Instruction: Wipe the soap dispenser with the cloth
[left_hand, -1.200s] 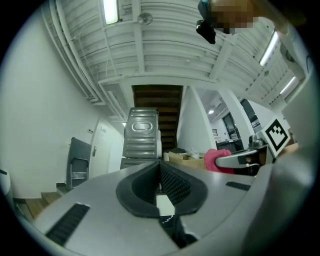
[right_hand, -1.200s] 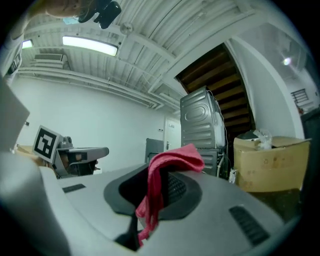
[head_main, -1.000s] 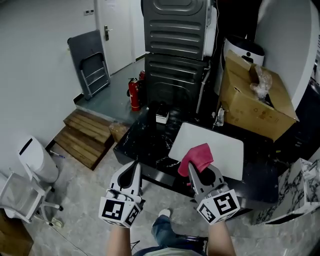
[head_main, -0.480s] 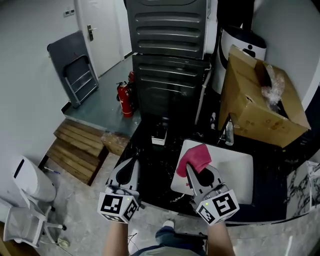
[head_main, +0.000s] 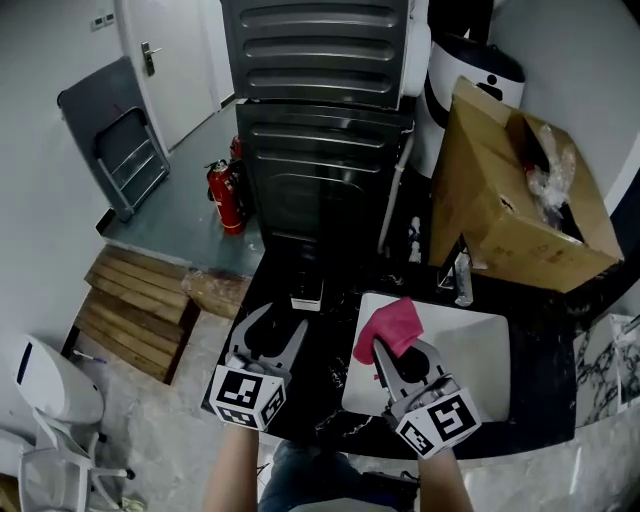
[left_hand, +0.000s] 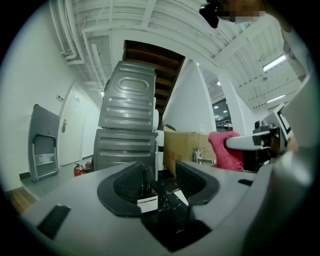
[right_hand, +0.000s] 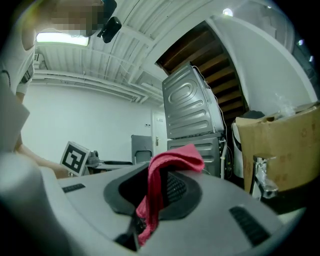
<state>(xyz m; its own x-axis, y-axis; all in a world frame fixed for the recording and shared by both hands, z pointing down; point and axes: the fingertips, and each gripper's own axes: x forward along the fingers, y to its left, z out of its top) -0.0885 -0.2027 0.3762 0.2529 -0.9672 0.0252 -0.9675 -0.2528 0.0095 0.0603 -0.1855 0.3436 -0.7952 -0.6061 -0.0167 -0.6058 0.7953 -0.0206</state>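
The soap dispenser (head_main: 306, 287), a small dark bottle with a white label, stands on the black counter (head_main: 335, 375) left of the white sink (head_main: 470, 350). My left gripper (head_main: 278, 326) hovers just short of it; its jaws are opening and nothing is between the pads. In the left gripper view the dispenser (left_hand: 146, 195) shows in the gap of the left gripper (left_hand: 159, 175), beyond the tips. My right gripper (head_main: 402, 346) is shut on the pink cloth (head_main: 392, 325) over the sink's left edge. The cloth (right_hand: 172, 157) drapes between the jaws of the right gripper (right_hand: 160, 182).
A tall ribbed metal machine (head_main: 315, 120) stands behind the counter, with a red fire extinguisher (head_main: 222, 195) to its left. An open cardboard box (head_main: 510, 200) and a faucet (head_main: 462, 275) are at the back right. Wooden steps (head_main: 130, 300) lie on the floor at left.
Both grippers have moved forward over the counter toward the dispenser and sink. The left jaws, shut before, now stand apart. The right gripper still holds the cloth.
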